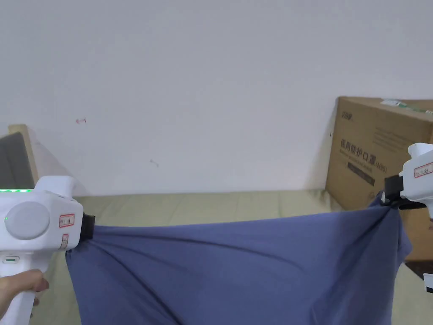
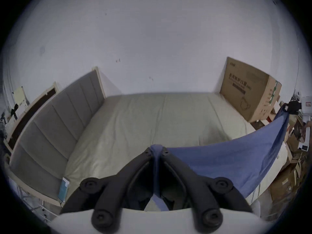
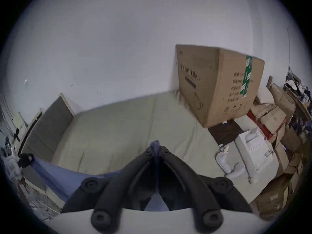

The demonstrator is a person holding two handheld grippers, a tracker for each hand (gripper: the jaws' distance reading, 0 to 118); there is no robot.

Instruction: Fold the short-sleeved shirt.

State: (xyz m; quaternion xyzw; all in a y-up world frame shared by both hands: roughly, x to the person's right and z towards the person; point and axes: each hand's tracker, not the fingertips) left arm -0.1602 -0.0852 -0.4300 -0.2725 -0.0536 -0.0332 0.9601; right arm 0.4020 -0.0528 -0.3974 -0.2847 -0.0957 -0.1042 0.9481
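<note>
— What did the left gripper (image 2: 156,153) have?

— Its jaws were pinched on a bunched corner of the blue shirt (image 1: 237,271); a hand (image 1: 19,285) gripped its white handle.

— And the right gripper (image 3: 156,149)?

— Clamped likewise on the opposite corner; the cloth ran taut between them, raised above the bed (image 2: 152,119) and hanging down in front of it.

— Beyond that?

— A cardboard box (image 3: 217,85) stood at the bed's far right against the white wall (image 1: 211,84); a grey headboard (image 2: 55,122) rose at the left.
</note>
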